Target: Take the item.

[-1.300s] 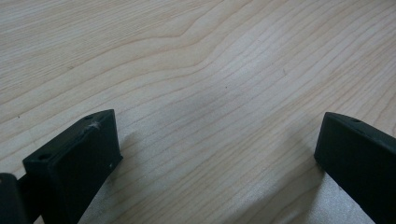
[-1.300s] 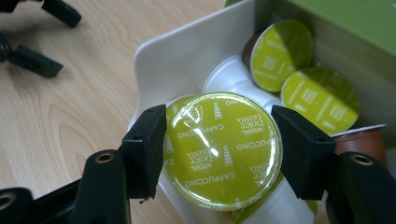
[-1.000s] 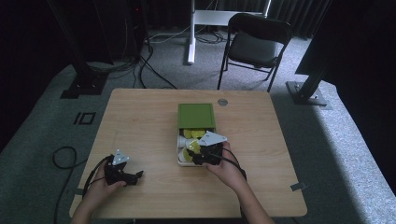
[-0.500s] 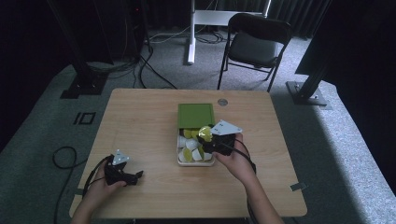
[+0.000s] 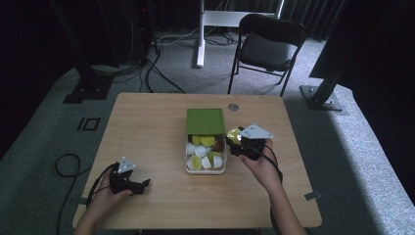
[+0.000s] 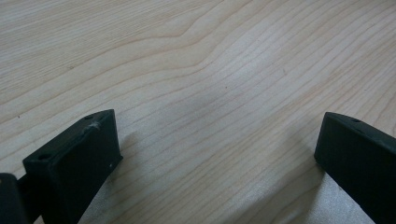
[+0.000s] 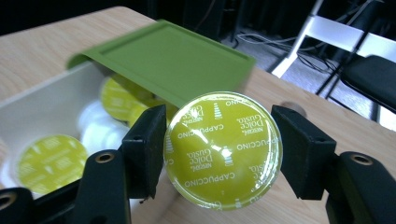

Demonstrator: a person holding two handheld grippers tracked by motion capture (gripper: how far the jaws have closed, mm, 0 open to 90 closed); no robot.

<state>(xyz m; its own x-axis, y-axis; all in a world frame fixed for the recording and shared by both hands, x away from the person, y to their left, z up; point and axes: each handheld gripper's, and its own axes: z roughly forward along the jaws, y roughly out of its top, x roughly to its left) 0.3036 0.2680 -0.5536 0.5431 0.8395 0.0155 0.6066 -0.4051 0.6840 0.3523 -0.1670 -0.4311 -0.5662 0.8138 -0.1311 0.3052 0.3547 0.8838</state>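
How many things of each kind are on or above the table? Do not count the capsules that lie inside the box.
Grippers: 2 (left gripper, right gripper)
White box: 1
Green lid: 1
Yellow-green capsule held in the right gripper: 1
Total: 5

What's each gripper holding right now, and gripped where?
Right gripper: a yellow-green coffee capsule, fingers clamped on opposite sides of its round rim, foil lid facing the camera. Left gripper: nothing, fingers apart over the bare table.
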